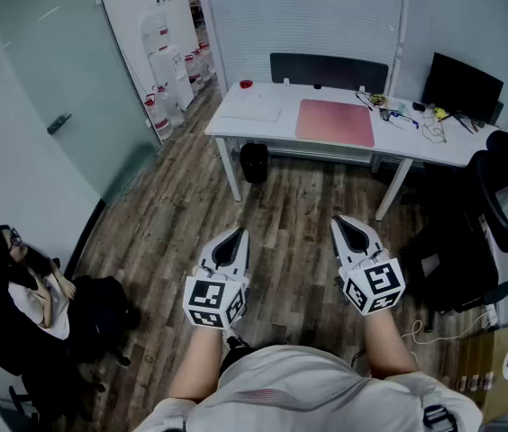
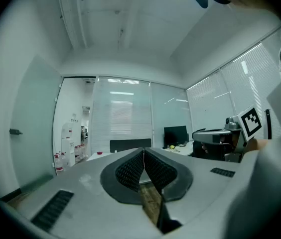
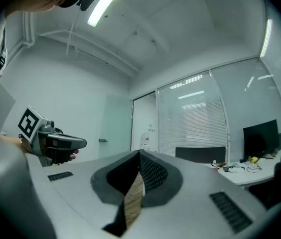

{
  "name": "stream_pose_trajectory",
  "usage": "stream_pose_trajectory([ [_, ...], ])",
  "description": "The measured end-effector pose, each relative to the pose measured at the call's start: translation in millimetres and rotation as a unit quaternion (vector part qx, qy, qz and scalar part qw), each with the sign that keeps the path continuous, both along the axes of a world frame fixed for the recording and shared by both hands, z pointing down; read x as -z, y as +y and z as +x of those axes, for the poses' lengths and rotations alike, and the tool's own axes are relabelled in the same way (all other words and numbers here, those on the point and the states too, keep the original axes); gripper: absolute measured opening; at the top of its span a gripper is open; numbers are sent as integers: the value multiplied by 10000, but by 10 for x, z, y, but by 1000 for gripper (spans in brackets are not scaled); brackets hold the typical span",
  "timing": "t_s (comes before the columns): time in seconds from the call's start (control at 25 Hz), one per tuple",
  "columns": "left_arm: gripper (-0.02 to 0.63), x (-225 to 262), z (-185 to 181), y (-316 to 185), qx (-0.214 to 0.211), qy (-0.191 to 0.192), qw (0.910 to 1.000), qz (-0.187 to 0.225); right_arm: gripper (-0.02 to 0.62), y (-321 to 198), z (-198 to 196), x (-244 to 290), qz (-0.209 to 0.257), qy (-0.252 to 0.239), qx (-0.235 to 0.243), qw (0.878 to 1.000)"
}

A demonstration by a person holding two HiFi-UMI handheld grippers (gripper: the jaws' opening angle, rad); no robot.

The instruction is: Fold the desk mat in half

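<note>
Empty jaws pressed together, left gripper (image 1: pixel 234 234) and right gripper (image 1: pixel 342 223) are hovering well short of the far worktop's (image 1: pixel 254 120) pink desk mat (image 1: pixel 335 121), likely needing opening first.

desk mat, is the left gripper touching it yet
Apart. The head view shows the pink desk mat lying flat on the white desk across the room, while the left gripper is held over the wooden floor, well short of it.

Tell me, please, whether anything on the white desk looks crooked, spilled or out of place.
Nothing serious stands out. The pink desk mat lies flat and unfolded, square to the white desk. Only the right end looks untidy: loose cables and small items lie tangled beside the monitor. I see no spill.
</note>
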State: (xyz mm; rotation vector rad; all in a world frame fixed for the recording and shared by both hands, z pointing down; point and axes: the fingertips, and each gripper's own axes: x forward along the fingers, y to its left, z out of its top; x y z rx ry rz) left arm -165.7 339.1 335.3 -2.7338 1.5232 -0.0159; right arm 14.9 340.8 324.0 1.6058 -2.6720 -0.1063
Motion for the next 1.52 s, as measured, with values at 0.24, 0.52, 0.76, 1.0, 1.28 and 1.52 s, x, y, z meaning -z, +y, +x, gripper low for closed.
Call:
stream_pose_trajectory([
  [0.24, 14, 1, 31, 49, -14, -3, 10000, -15, 51, 21, 17, 7, -23, -48, 12, 10000],
  [0.52, 14, 2, 24, 51, 39, 22, 10000, -36, 51, 11, 41, -8, -49, -14, 24, 10000],
  [0.76, 14, -63, 58, 41, 59, -12, 9999, -80, 51, -1, 158, -55, -19, -129, -142, 9998],
  [1.0, 14, -38, 76, 5, 65, 10, 10000, -41, 51, -86, 384, -57, -55, -411, -373, 9984],
  [1.28, 14, -208, 31, -231, 136, 119, 9993, -319, 51, -323, 358, -215, -301, -276, -323, 9986],
  [1.52, 14, -297, 206, -775, -93, 252, 9990, -351, 51, -740, 509, -337, -486, -70, -514, 9975],
])
